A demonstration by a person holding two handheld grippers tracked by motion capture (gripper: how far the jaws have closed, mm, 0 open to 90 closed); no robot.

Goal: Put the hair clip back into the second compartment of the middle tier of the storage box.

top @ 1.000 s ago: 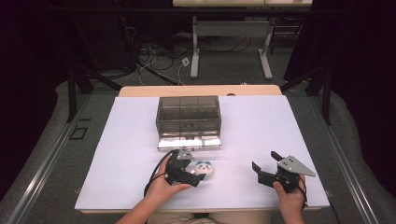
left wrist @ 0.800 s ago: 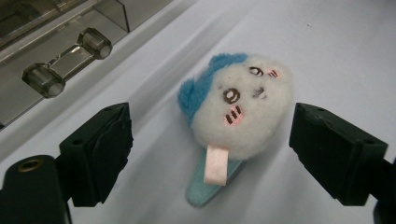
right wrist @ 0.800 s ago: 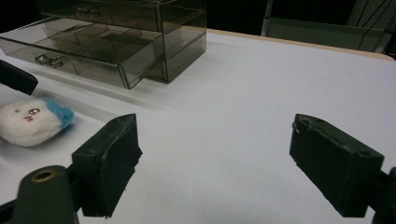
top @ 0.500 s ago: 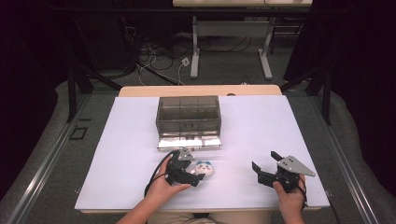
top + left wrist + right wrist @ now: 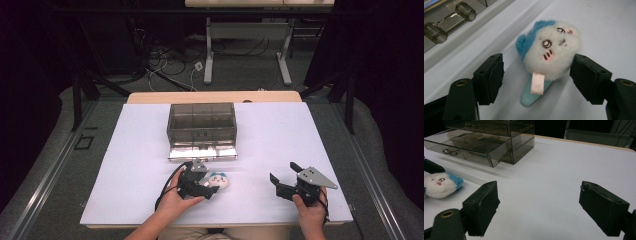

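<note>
- The left hand-held gripper (image 5: 202,186) is low on the white tabletop (image 5: 280,135), in front of the drawer box. Its jaws are spread, with one on each side of the small plush toy (image 5: 551,50). One jaw seems to touch the plush and the other has a gap, so nothing is pinched yet.
- The right hand-held gripper (image 5: 290,184) is well to the right of the box front. Its jaws are wide apart and hold nothing.
- The plush toy lies on the tabletop just before the box.
- The smoky transparent drawer box (image 5: 202,123) stands farther back, with its lowest drawer (image 5: 461,148) pulled out.
- I judge that the task is at an early stage. The grasp is left to do, and probably the toy goes into the drawer.
</note>
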